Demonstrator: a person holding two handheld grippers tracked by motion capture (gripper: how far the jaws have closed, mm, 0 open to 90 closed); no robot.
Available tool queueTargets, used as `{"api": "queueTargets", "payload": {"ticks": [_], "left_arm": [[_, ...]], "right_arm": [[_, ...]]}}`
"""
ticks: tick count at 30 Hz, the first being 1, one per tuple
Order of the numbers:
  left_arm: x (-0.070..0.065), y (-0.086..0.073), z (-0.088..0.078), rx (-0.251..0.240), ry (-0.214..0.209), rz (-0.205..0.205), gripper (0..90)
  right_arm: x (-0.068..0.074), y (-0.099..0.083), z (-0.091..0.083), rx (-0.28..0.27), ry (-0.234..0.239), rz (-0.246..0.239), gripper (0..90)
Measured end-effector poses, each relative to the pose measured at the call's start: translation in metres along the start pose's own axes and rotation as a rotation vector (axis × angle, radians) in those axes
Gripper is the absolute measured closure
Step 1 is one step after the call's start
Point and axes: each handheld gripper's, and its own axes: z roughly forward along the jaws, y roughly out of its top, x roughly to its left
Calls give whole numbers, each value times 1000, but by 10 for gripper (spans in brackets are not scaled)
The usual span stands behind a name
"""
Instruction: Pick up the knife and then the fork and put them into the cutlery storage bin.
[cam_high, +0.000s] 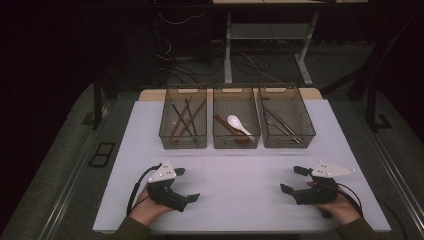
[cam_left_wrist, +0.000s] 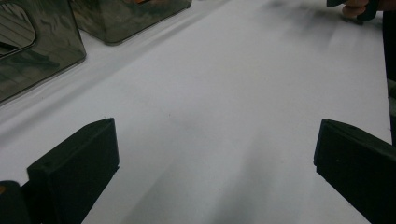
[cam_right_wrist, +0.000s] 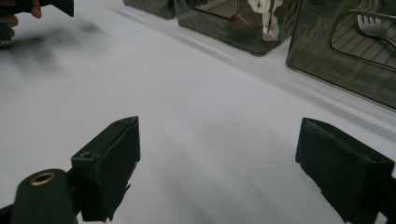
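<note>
On the white table top (cam_high: 240, 190) I count two grippers and three smoked-plastic bins, with nothing lying on the bare sheet between them. Beyond the far edge I see a dark room: grey carpet, loose cables and the legs of a white desk frame (cam_high: 228, 50). My left gripper (cam_high: 189, 184) sits near left, jaws spread wide with nothing between them; my right gripper (cam_high: 295, 180) sits near right, likewise released and empty, both pointing inward across the sheet. Far centre, in a row just beside one another: left bin (cam_high: 183, 120) with brown chopsticks (cam_high: 182, 120); middle bin (cam_high: 236, 120) with a white spoon (cam_high: 238, 124) and a reddish one beside it; right bin (cam_high: 286, 117) with metal cutlery. From the high view I get the contents of all three. From the right gripper view I make out a fork (cam_right_wrist: 373, 23) through the bin wall, and the other hand at far left. From the left gripper view I get bin walls and white surface.
</note>
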Motion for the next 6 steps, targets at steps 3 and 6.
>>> {"api": "queueTargets", "payload": {"ticks": [3, 6], "left_arm": [[-1, 0, 0, -1, -1, 1, 0], [0, 0, 0, -1, 1, 0, 0]], "right_arm": [[0, 0, 1, 5, 4, 3, 134], [1, 0, 1, 11, 6, -2, 134]]}}
